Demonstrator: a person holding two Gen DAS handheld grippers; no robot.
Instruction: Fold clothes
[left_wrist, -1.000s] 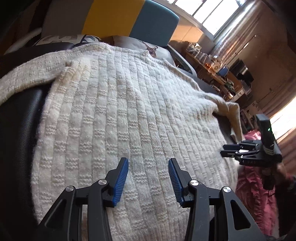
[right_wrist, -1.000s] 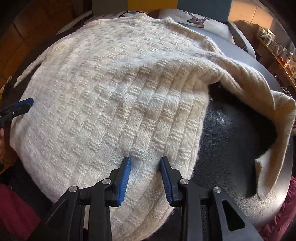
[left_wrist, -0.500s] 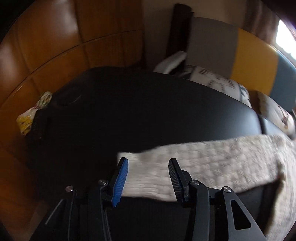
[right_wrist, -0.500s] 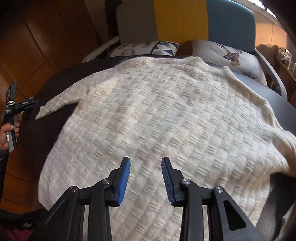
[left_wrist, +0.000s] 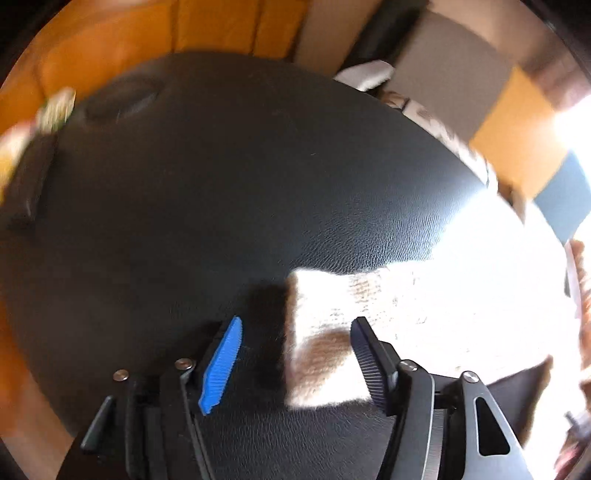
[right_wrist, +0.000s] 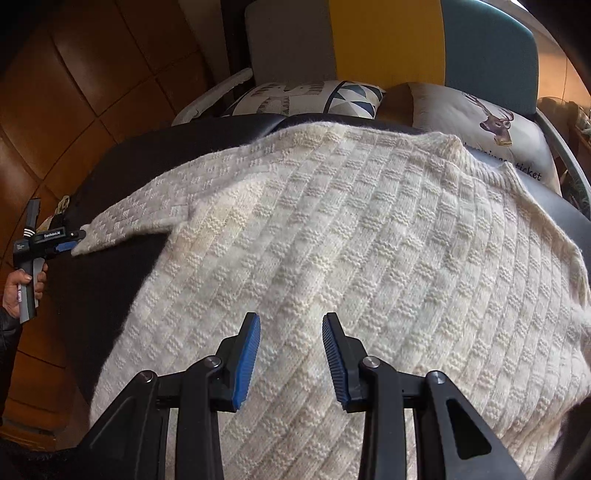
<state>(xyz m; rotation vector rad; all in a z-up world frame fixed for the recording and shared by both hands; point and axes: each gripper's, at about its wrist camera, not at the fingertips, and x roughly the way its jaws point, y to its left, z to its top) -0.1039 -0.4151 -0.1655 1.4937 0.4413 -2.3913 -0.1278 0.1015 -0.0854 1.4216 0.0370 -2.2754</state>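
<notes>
Both jaw pairs stand apart. Left gripper (left_wrist: 295, 358) has swung from sweater (right_wrist: 332, 258) body to sleeve cuff (left_wrist: 321, 365), now between its fingers; sleeve fold likely next. Right gripper (right_wrist: 290, 354) hovers.

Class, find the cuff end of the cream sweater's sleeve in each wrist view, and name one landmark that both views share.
Left wrist view: the sleeve cuff lies low and centre, between the open fingers of the left gripper.
Right wrist view: the cuff is at the far left edge, at that gripper's tips.
Shared landmark: the black leather surface under the sweater.
</notes>
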